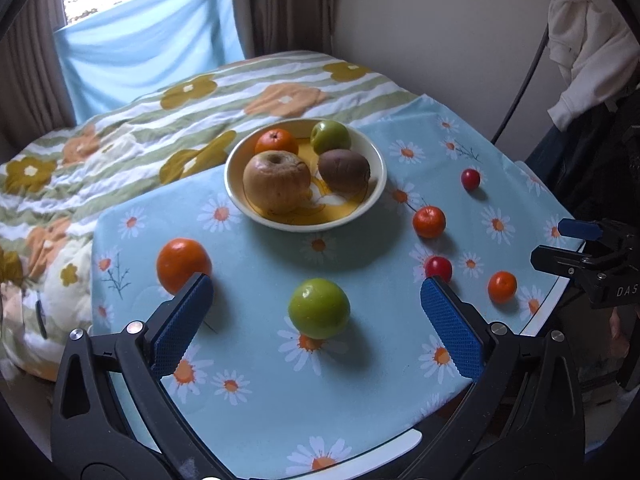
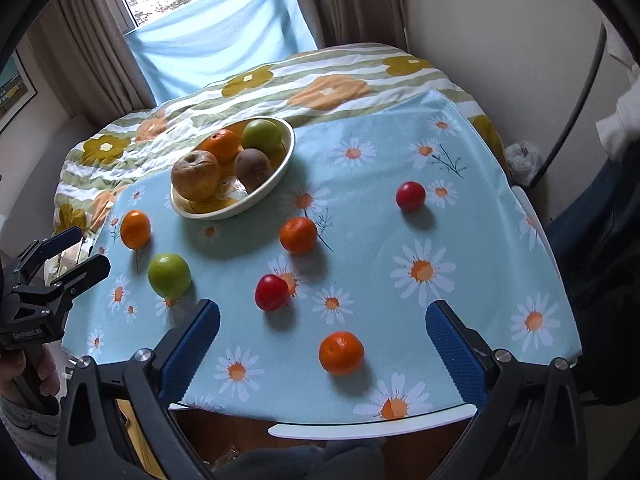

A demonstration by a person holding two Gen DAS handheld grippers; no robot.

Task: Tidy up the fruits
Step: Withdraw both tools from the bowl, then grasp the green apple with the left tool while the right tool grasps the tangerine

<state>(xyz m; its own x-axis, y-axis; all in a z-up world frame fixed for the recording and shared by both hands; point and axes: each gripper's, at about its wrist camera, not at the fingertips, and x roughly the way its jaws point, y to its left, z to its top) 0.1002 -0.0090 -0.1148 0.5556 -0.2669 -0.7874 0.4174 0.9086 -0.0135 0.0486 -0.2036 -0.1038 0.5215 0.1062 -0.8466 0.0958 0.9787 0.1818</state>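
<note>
A cream bowl (image 1: 232, 176) (image 2: 276, 178) at the back of the table holds an orange, a green apple, a wrinkled brown apple and a brown kiwi-like fruit. Loose on the daisy cloth lie a green apple (image 1: 319, 308) (image 2: 169, 275), a large orange (image 1: 183, 265) (image 2: 135, 229), two small oranges (image 1: 429, 222) (image 1: 502, 287) and two red fruits (image 1: 439, 268) (image 1: 470, 179). My left gripper (image 1: 317, 282) is open, hovering just short of the green apple. My right gripper (image 2: 322, 308) is open, with the nearest small orange (image 2: 341, 352) low between its fingers and a red fruit (image 2: 272, 292) just beyond.
The light blue daisy tablecloth (image 1: 260, 380) covers a table whose rounded white front edge (image 2: 360, 428) is near. A bed with a flowered blanket (image 1: 120, 148) adjoins the far and left sides. White clothing (image 1: 580, 48) hangs at the right. A hand (image 2: 24, 376) holds the left gripper.
</note>
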